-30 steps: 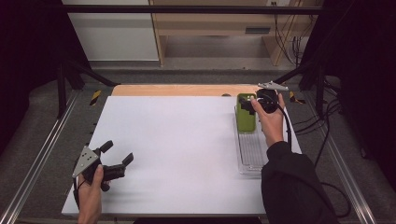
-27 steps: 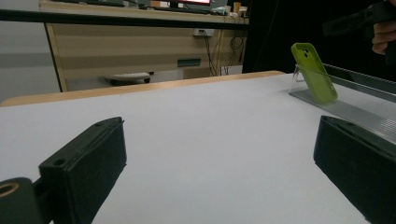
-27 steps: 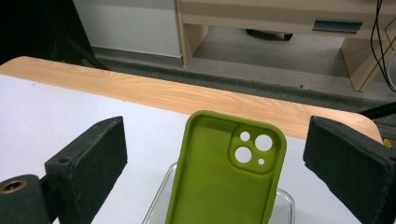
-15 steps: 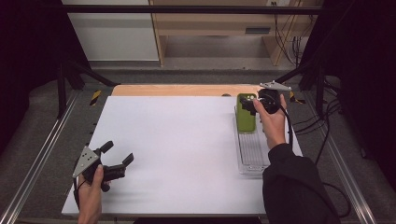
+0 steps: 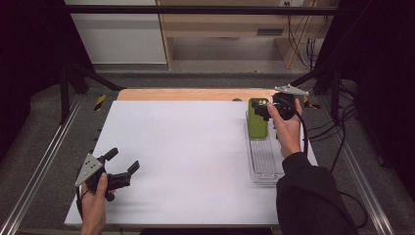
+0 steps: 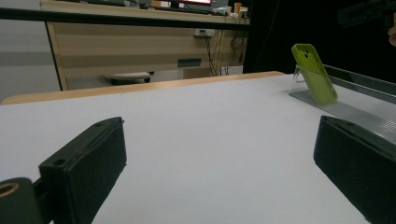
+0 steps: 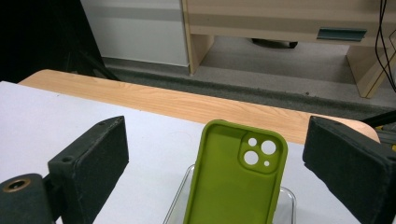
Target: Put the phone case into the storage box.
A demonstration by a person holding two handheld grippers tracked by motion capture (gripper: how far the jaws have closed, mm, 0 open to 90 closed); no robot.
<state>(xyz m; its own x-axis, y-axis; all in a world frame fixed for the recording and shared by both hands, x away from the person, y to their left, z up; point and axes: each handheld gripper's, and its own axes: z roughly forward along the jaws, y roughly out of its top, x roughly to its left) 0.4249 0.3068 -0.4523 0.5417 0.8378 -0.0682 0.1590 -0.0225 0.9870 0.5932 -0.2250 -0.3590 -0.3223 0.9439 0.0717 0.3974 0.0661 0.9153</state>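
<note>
Near the far right corner of the white table (image 5: 195, 152), a green phone case (image 5: 257, 118) leaned tilted back at the far end of a clear plastic tray (image 5: 266, 159), and that tray ran along the table's right edge. In the right gripper view the case showed its hollow inner side, camera cutouts up top, standing between the two black jaws without touching either one. So the right gripper (image 5: 268, 110) was wide open, just beside the case's upper part, with the person's right hand (image 5: 286, 129) wrapped around it and a dark sleeve (image 5: 308, 200) coming in from the near edge.

The left gripper (image 5: 122, 169) sat way over by the near left corner, well apart from the case, held low over the table. Its jaws were spread too, with nothing between them but bare white surface; the left gripper view looked across the table toward the case and tray off in the distance.

The table top was plain white with a strip of light wood (image 5: 195, 94) showing along its far edge. Metal rails (image 5: 39, 166) ran down both sides on grey flooring. Behind the table there was a wooden desk or bench (image 5: 230, 24) with a white cabinet (image 5: 117, 29) to its left, cables (image 5: 303, 34) hanging at the right, and black curtains on both sides of the room.
</note>
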